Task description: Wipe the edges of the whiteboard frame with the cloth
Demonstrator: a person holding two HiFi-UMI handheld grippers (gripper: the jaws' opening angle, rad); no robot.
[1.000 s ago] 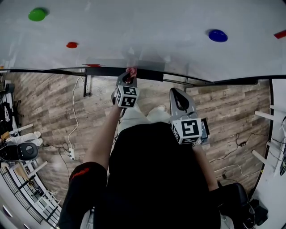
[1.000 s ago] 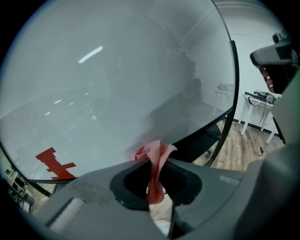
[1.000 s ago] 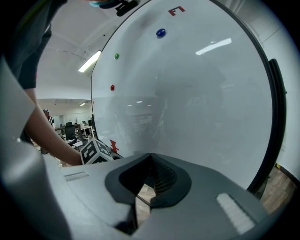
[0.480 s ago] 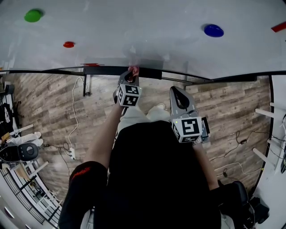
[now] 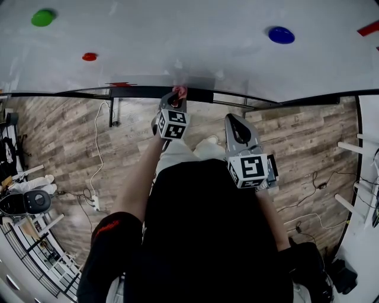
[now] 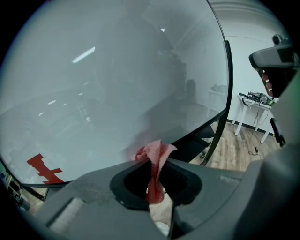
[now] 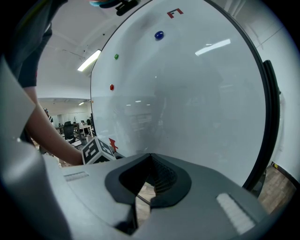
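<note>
I can read no words, numbers or brand names anywhere. The only signs are the black-and-white square markers on the cube (image 5: 172,124) of the left gripper (image 5: 177,94) and the cube (image 5: 247,170) of the right gripper (image 5: 231,120), and a red angular mark (image 7: 176,12) on the whiteboard (image 7: 187,93) that spells nothing. A red print (image 5: 108,226) on the black sleeve (image 5: 112,248) is too small to read.

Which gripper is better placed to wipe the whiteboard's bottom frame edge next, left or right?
Left. The left gripper is shut on the pink cloth, and the cloth sits right at the black bottom frame. The right gripper is shut with nothing in it and hangs farther back from the board.
</note>
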